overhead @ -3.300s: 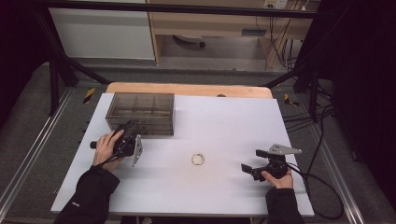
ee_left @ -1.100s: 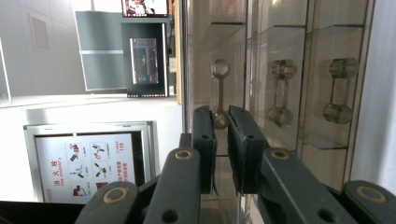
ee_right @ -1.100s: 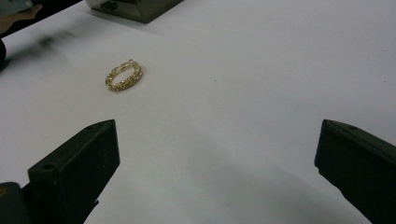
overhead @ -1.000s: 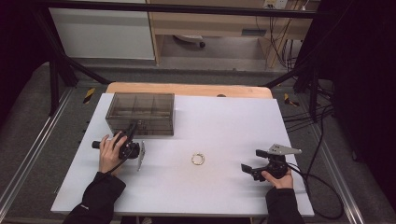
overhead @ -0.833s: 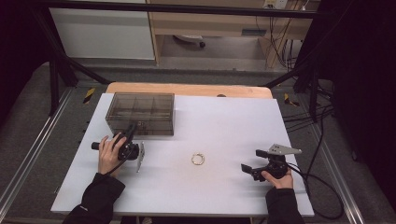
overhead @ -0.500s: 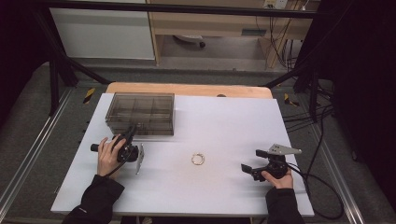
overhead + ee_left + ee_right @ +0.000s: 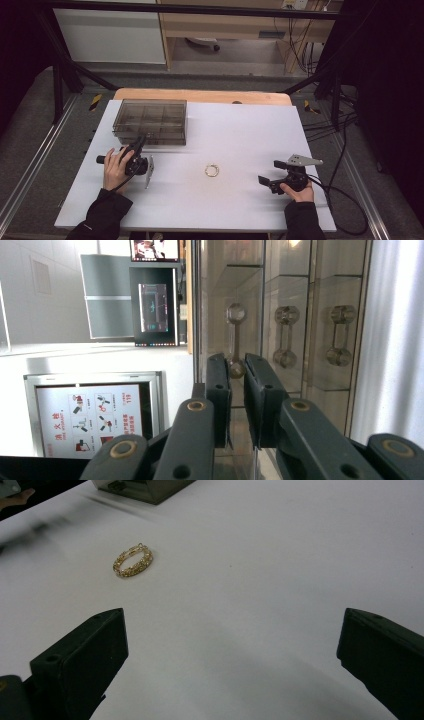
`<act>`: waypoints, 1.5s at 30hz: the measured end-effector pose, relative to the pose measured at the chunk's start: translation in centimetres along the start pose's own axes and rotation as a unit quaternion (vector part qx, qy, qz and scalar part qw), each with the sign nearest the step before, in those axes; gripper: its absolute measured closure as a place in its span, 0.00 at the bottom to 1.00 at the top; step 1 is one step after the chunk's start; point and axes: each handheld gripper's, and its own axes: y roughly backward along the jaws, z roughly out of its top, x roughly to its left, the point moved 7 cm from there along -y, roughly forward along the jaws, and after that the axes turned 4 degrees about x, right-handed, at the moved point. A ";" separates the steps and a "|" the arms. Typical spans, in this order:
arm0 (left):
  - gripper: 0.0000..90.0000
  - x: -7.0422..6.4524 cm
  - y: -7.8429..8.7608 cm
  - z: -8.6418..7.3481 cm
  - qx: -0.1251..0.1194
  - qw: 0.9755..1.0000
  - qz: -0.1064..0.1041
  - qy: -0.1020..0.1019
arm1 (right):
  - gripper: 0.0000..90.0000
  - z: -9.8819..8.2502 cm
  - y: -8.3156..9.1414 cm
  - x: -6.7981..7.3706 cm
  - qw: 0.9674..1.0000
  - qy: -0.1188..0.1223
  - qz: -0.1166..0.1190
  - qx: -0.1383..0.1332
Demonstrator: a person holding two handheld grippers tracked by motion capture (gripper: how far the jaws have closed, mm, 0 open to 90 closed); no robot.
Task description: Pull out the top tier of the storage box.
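L gripper jaws nearly closed on a drawer handle of the smoky box, prob. to pull it; R gripper jaws wide open, facing gold bracelet on counter.

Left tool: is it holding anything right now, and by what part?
Yes. The left tool is closed on a clear bar handle of the smoky drawer box, near the handle's lower knob. The right tool holds nothing.

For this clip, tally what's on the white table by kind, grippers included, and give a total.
Smoky clear drawer box: 1
Gold beaded bracelet: 1
Handheld grippers: 2, the left gripper closed around a drawer handle and the right gripper with its jaws wide apart
Total: 4
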 end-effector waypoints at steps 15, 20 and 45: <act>0.59 0.3 -0.1 0.2 -0.013 0.999 -0.040 0.019 | 0.01 0.0 0.0 0.0 1.000 0.000 0.000 0.000; 0.54 0.3 -0.4 0.1 -0.011 0.999 -0.049 0.018 | 0.01 0.0 0.0 0.0 1.000 0.000 0.000 0.000; 0.66 0.6 -1.5 -0.7 0.003 0.999 -0.042 -0.004 | 0.01 0.0 0.0 0.0 1.000 0.000 0.001 0.001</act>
